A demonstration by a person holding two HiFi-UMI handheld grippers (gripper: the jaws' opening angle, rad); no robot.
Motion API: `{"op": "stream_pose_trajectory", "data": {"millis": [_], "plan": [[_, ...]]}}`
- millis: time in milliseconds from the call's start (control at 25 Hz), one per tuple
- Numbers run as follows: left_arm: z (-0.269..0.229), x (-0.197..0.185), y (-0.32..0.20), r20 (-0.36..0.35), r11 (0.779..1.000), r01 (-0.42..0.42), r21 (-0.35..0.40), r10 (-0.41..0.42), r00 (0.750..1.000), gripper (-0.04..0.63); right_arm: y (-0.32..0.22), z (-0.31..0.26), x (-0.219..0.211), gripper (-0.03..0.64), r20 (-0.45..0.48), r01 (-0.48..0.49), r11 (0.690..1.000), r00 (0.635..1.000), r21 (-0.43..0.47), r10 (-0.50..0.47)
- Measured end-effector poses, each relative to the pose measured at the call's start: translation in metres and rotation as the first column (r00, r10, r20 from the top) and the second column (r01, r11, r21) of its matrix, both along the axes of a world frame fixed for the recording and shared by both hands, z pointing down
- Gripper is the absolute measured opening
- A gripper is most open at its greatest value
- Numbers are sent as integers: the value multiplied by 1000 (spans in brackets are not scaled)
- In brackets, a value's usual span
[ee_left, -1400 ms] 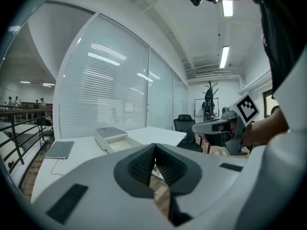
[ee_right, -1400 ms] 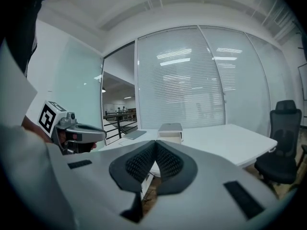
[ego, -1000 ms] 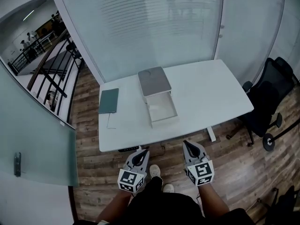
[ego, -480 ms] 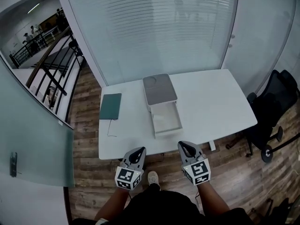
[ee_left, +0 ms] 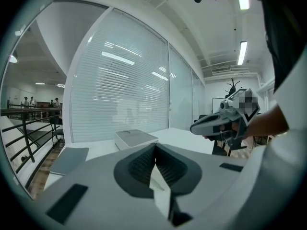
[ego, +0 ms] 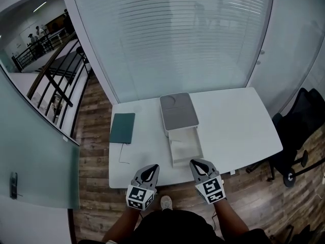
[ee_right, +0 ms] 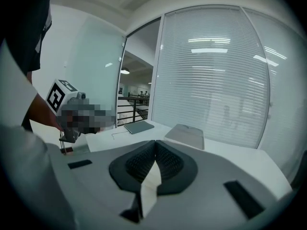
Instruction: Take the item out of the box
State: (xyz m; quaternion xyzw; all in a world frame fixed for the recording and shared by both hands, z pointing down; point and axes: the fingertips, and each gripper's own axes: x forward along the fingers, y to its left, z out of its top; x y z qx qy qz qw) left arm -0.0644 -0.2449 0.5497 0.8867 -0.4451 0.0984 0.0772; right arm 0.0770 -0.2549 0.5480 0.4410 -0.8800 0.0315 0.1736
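The left gripper [ego: 151,169] has its jaws pressed fully together with nothing between them; its own view shows the two ribbed dark pads meeting in a line. The right gripper [ego: 195,163] is the same, closed tight and empty. Both are held in the air at the near edge of the desk [ego: 238,121], side by side and apart from each other, touching nothing. Each carries a cube with black-and-white square markers [ego: 213,189].

The box [ego: 179,112] stands about the middle of the desk. It has a grey top, and a white open tray [ego: 186,149] reaches out from under it toward the near edge, just ahead of the right gripper. The tray's inside looks pale; what lies in it cannot be made out.

Toward the left edge of the desk lies a flat dark green notebook [ego: 123,128], with a thin cable [ego: 122,154] trailing from it toward the near edge.

The desk is white and stands on a wood-plank floor [ego: 94,136]. Behind its far edge is a glass wall with horizontal blinds [ego: 172,39]. A black office chair [ego: 302,131] stands off the right edge. To the left, past a glass panel, a dark railing [ego: 56,75] runs away toward distant people.
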Motion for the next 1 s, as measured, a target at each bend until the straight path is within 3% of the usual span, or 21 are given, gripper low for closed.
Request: {"op": "stream_pose_trajectory", "data": {"millis": [80, 280, 520, 800, 1000], "plan": [[0, -4, -9, 0, 1000, -1, -1, 1, 1000, 12, -10, 4, -6, 8, -40, 25, 1000, 999, -6, -25], [0, -17, -28, -5, 1000, 8, 1, -8, 1000, 11, -39, 24, -17, 95, -151, 85, 996, 985, -40, -90], [11, -35, -43, -1, 999, 23, -22, -23, 1000, 12, -70, 51, -25, 153, -309, 149, 985, 936, -82, -168], [15, -47, -53, -7, 999, 24, -30, -24, 1000, 12, -93, 96, -36, 192, -506, 245, 948, 803, -204, -316], [18, -55, -61, -9, 999, 32, -37, -32, 999, 12, -106, 120, -47, 212, -573, 289, 914, 713, -285, -404]]}}
